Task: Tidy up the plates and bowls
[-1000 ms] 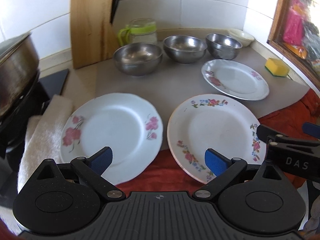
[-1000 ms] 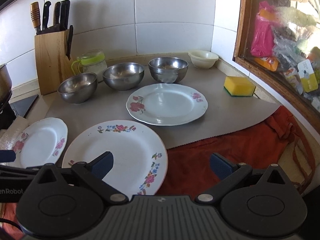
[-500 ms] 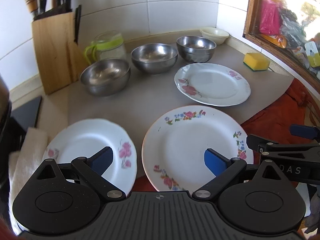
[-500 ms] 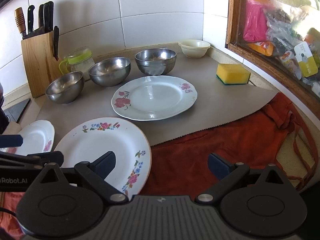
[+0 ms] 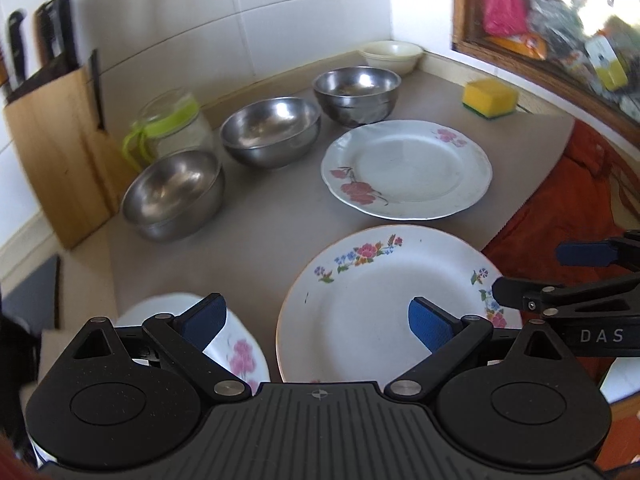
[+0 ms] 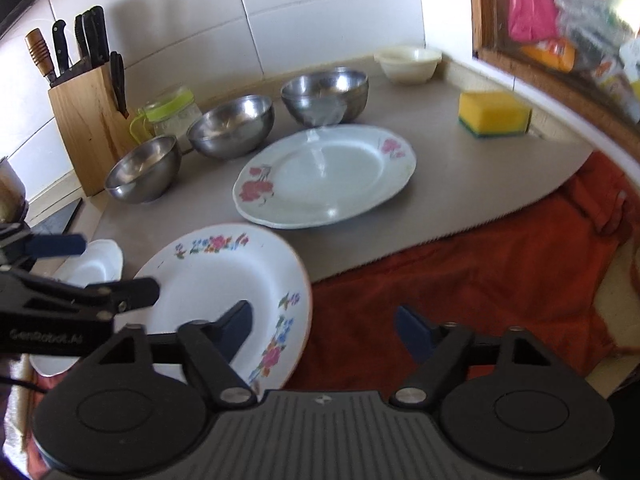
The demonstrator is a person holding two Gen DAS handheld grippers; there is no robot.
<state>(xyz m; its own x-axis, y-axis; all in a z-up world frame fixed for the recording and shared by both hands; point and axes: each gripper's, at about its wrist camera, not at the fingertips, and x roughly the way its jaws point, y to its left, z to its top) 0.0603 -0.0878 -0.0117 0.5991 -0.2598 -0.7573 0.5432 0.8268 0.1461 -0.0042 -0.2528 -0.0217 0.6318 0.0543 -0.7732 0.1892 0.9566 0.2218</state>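
Observation:
Three floral plates lie on the counter: a near plate with small multicoloured flowers [image 5: 384, 300] [image 6: 224, 280], a far plate with pink flowers [image 5: 406, 168] [image 6: 324, 174], and a left plate [image 5: 236, 348] [image 6: 92, 264], partly hidden. Three steel bowls [image 5: 176, 192] [image 5: 272, 130] [image 5: 356, 94] stand in a row behind, also in the right wrist view [image 6: 142, 168] [image 6: 232, 126] [image 6: 324, 94]. My left gripper [image 5: 316, 322] is open above the near edges of the left and near plates. My right gripper [image 6: 324, 326] is open over the near plate's right rim and the red cloth.
A knife block [image 5: 52, 140] [image 6: 86, 120] and a green-lidded glass jar [image 5: 172, 128] stand at the back left. A cream bowl [image 6: 408, 64] sits in the corner, a yellow sponge [image 6: 494, 114] by the window sill. A red cloth [image 6: 460, 280] covers the front right.
Both grippers have swung right and moved closer to the counter. The left plate has slid toward the frame's lower left and the far plate sits more central. Both stay open and empty.

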